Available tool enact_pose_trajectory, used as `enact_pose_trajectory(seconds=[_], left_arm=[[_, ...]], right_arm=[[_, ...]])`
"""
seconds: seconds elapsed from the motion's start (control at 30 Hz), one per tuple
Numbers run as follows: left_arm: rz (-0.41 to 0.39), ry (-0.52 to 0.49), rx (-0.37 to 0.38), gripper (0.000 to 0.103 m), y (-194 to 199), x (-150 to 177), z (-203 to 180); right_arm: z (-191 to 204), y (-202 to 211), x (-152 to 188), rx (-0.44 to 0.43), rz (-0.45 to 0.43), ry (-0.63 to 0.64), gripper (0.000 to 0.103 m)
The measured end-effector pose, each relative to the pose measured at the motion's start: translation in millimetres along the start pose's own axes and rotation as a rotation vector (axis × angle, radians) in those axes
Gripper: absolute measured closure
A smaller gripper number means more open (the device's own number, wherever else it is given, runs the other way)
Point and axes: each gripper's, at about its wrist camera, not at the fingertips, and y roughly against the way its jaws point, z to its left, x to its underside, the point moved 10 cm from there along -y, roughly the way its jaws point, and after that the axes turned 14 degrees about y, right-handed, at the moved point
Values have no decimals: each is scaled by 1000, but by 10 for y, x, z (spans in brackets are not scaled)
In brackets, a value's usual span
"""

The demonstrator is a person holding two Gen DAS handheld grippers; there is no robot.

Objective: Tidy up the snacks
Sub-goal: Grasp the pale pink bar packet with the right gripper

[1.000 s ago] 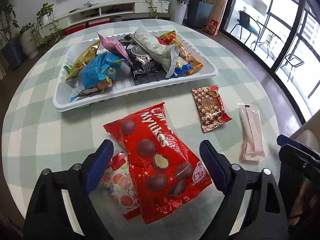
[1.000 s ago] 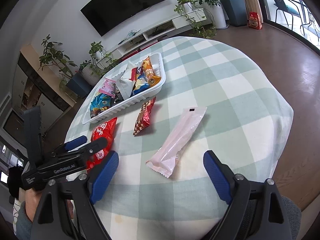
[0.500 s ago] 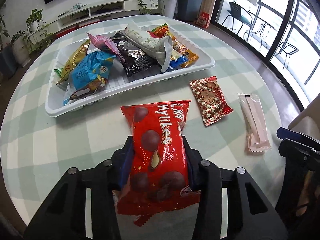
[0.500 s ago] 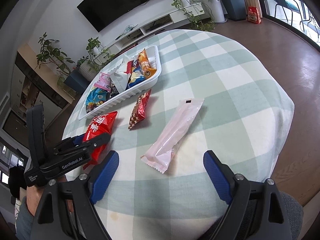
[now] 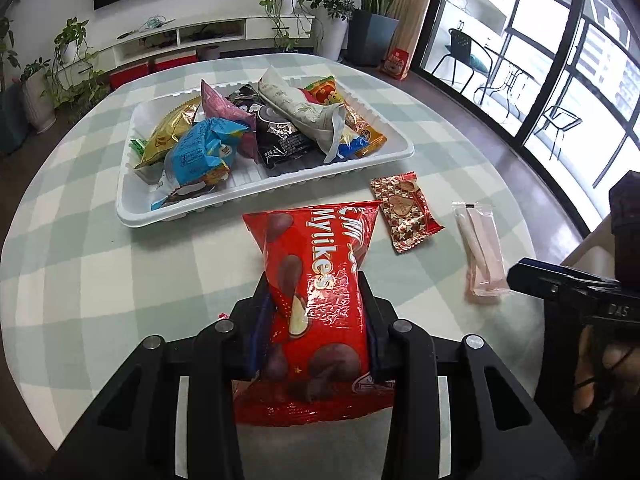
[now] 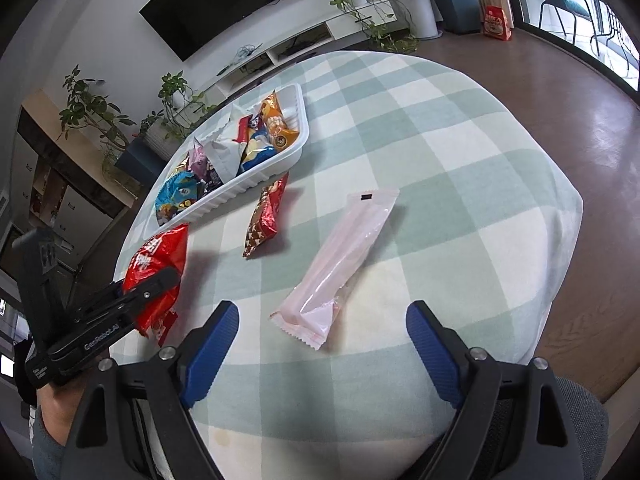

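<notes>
My left gripper (image 5: 316, 312) is shut on a red Mylikes chocolate bag (image 5: 320, 280) and holds it lifted above the table, in front of the white tray (image 5: 256, 196) full of several snack packs. The bag also shows in the right wrist view (image 6: 158, 268), clamped by the left gripper (image 6: 132, 292). My right gripper (image 6: 320, 344) is open and empty, just in front of a long pink packet (image 6: 344, 260). A small red-and-gold heart packet (image 5: 404, 210) lies right of the red bag, near the tray's front edge.
The round table has a green-and-white checked cloth (image 6: 440, 152). The pink packet (image 5: 480, 252) lies near the table's right edge, close to the right gripper (image 5: 560, 284). A sliver of another snack (image 5: 221, 315) peeks out left of the left gripper.
My left gripper has closed on the red bag and lifted it, with its top now pointing toward the tray. The right gripper stayed open near the pink packet.
</notes>
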Motion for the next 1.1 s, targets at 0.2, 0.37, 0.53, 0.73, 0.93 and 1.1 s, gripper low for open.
enact_pose_trajectory(seconds=[0.2, 0.37, 0.53, 0.73, 0.93, 1.1], left_arm=[[-14, 38, 52, 68, 198, 122, 22], [-17, 67, 70, 68, 296, 253, 96], [-22, 92, 80, 68, 347, 319, 165], [-18, 95, 96, 68, 347, 376, 144], [-24, 116, 96, 68, 388, 399, 232], [-32, 146, 108, 68, 445, 390, 323]], right_arm=[[55, -167, -29, 14, 38, 18, 24], [63, -308, -156, 72, 35, 67, 29], [75, -340, -133, 160, 49, 158, 41], [60, -306, -72, 218, 83, 224, 74], [126, -250, 9, 207, 85, 245, 78], [169, -142, 53, 177, 65, 236, 79]])
